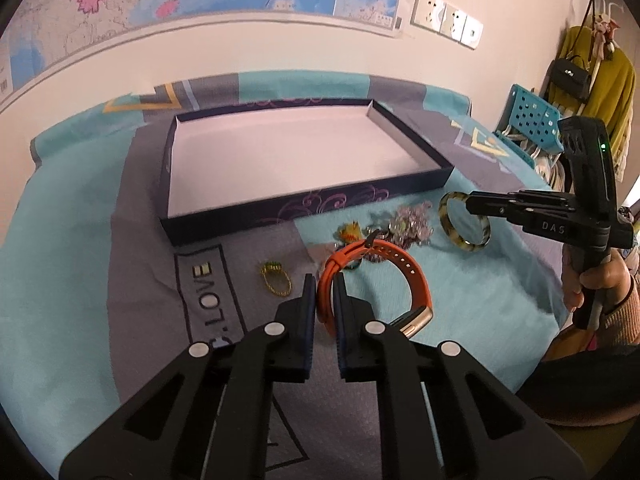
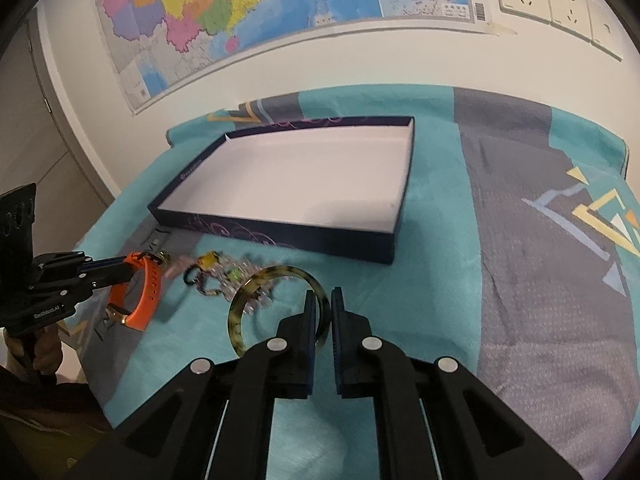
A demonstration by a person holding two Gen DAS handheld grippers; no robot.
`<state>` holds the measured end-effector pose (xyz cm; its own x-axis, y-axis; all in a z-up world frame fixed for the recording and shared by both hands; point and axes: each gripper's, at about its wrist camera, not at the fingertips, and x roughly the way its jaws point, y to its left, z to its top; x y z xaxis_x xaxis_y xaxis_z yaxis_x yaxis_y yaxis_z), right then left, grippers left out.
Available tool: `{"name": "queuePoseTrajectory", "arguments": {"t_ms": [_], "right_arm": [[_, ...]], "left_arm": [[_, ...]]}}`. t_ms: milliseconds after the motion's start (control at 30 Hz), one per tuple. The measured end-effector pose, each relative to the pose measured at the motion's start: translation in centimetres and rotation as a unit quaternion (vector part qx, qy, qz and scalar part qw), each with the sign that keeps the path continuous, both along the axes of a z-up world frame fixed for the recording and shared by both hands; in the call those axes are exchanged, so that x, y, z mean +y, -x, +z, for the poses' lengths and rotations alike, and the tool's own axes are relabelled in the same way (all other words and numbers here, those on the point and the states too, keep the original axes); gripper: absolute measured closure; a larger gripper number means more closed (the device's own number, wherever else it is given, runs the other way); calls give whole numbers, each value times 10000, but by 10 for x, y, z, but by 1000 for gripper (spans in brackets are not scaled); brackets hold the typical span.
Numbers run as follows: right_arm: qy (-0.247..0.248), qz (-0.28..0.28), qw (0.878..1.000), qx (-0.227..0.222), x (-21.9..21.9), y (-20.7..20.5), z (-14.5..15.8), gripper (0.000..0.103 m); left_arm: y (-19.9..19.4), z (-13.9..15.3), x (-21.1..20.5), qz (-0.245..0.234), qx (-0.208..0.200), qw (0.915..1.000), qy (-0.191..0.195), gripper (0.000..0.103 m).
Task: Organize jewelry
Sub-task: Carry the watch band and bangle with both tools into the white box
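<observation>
A shallow dark blue box [image 1: 304,208] with a white empty floor lies on the cloth; it also shows in the right wrist view [image 2: 280,236]. My left gripper [image 1: 324,284] is shut on the strap of an orange watch [image 1: 416,276], also seen in the right wrist view [image 2: 148,288]. My right gripper [image 2: 324,300] is shut on the rim of a tortoiseshell bangle [image 2: 240,312], which shows in the left wrist view [image 1: 448,220] too. A heap of beaded jewelry [image 1: 404,220] lies between watch and bangle. A small gold bracelet [image 1: 276,280] lies left of the watch.
A teal and grey patterned cloth [image 1: 80,264] covers the table. The wall with a map [image 2: 248,12] and sockets [image 2: 560,0] stands behind the box. A blue perforated basket [image 1: 528,116] and hanging clothes [image 1: 600,76] stand off the table's right.
</observation>
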<state>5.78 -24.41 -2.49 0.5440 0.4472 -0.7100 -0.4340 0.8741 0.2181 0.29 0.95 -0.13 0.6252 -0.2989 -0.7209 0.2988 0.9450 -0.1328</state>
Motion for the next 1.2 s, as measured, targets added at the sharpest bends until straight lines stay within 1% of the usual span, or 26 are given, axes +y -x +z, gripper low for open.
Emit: {"name": "queuePoseTrajectory", "arguments": {"t_ms": [133,233,300,400,533,800,967,1100,1200], "right_arm": [[-107,32,9998,-152,5,-8,12,97],[-110,54,9995,-298,12,-21,22,97],[-137,47,9993,-345,16,-32,27,97],[-121,68,9991,-408,23,-48,33,97],[-96,52,9989,-466,31,-70,38,97],[-4,-94,9993,-356,47,-122,35,97],[89,-214,9993,-278,55,-149,30,97],[123,-273,9995,-118,62,-168,21,97],[240,-303,9992,-23,69,-181,14,97]], "left_arm": [[-7,11,3,14,-115,9999,3,94],[-17,22,5,57,-286,9995,-107,94],[-27,28,9,70,-348,9993,-80,93],[-43,38,9,121,-486,9985,-218,93],[-64,43,12,126,-551,9982,-223,93],[-111,39,12,195,-534,9978,-350,93],[-138,33,9,211,-428,9981,-384,93],[-160,27,9,249,-318,9984,-387,93],[-174,22,11,285,-236,9985,-402,93]]}}
